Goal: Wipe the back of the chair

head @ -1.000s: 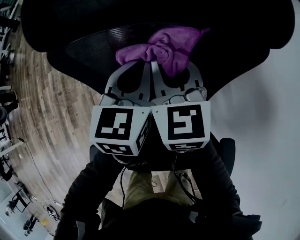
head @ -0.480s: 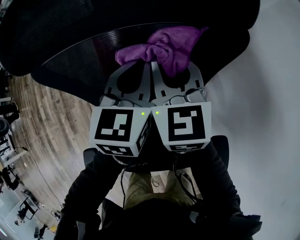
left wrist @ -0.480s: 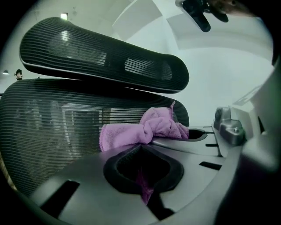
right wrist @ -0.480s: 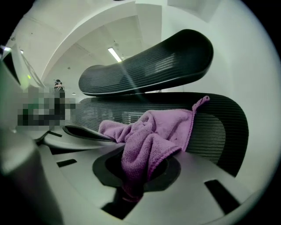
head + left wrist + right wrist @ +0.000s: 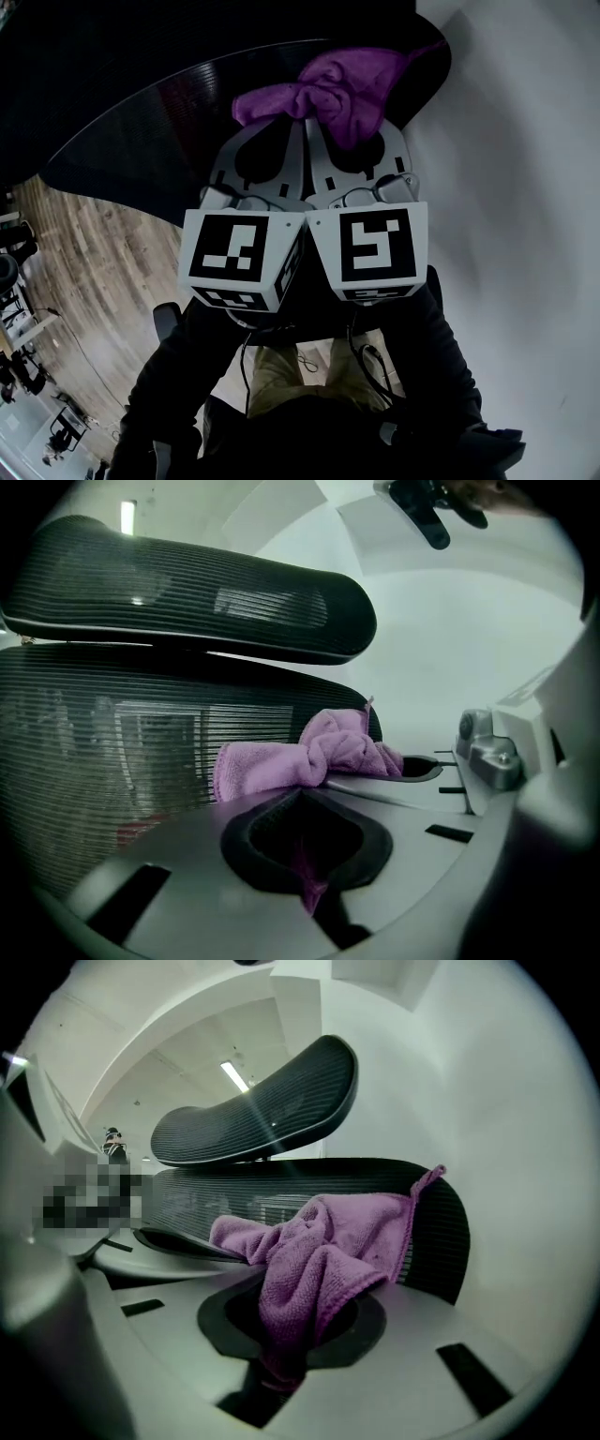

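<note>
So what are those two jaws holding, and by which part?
One purple cloth, shared: the left gripper pinches a thin end, the right gripper a bunched fold, the rest at the chair back.

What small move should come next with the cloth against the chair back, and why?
Probably sweep the purple cloth a short way left along the chair back. The left gripper and right gripper are each shut on it. It sits bunched against the mesh near the right edge, so most of the mesh lies leftward.
</note>
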Motion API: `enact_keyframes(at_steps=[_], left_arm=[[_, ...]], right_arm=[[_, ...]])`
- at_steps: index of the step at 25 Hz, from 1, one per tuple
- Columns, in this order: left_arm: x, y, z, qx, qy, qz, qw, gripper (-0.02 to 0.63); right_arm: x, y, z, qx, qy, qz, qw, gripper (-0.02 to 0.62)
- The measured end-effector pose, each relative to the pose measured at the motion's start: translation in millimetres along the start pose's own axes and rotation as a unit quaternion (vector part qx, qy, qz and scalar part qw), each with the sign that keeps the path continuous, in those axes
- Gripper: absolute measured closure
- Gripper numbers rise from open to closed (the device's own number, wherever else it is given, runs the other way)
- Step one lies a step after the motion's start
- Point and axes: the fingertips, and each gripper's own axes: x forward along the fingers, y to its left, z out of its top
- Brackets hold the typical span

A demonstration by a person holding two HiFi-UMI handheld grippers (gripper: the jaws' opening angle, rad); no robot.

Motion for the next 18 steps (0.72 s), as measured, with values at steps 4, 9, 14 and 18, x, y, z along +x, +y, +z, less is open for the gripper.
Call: enact_keyframes(at_steps=[4, 9, 14, 18], left_arm=[[4.8, -1.0, -1.6, 0.000, 0.001, -0.009, 1.0000, 0.606], [8.9, -13.3, -1.3, -0.002, 0.000, -0.021, 0.9998, 0.606], [13.0, -21.3, -7.8, -0.001, -0.003, -0.031, 0.9995, 0.606], [14.6, -22.7, -7.0, -0.006, -0.002, -0.037, 0.9993, 0.606]], right_arm=[[1.6, -3.8, -2.6, 0.000, 0.002, -0.009, 1.000, 0.531], [-6.4, -14.0, -4.6, -0.003, 0.005, -0.021, 1.000, 0.531], [-10.5, -19.9, -12.6, -0.006, 0.005, -0.029, 1.000, 0.531], [-11.0, -22.1, -11.9, -0.009, 0.009, -0.034, 0.999, 0.531]])
